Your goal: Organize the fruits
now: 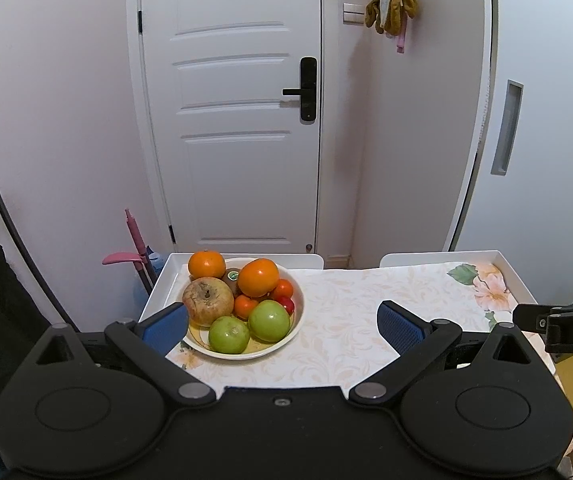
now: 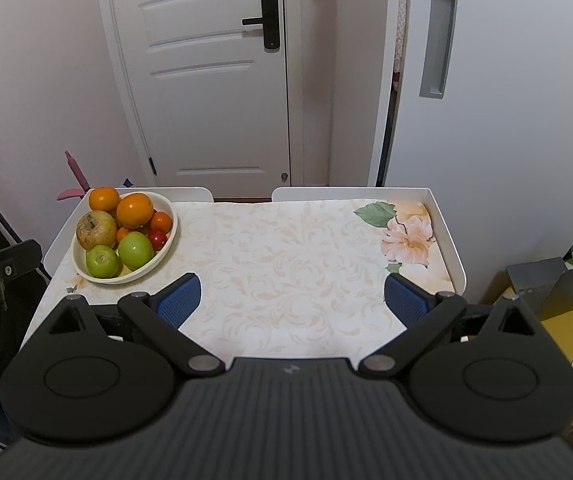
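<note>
A cream bowl [image 1: 292, 330] [image 2: 166, 248] stands at the table's far left, piled with fruit: two green apples [image 1: 268, 320] [image 2: 135, 249], a brownish apple [image 1: 207, 300] [image 2: 96, 229], large oranges [image 1: 258, 277] [image 2: 134, 210], small tangerines, a red fruit and a kiwi. My left gripper [image 1: 282, 326] is open and empty, its left pad beside the bowl's near rim. My right gripper [image 2: 292, 298] is open and empty above the table's middle, right of the bowl.
The white table [image 2: 444, 236] has raised rims and a floral cloth [image 2: 286, 248]. A white door [image 1: 238, 120] is behind it, a cabinet [image 2: 486, 100] to the right, a pink-handled tool [image 1: 134, 244] at the far left corner, and boxes [image 2: 546, 292] on the right.
</note>
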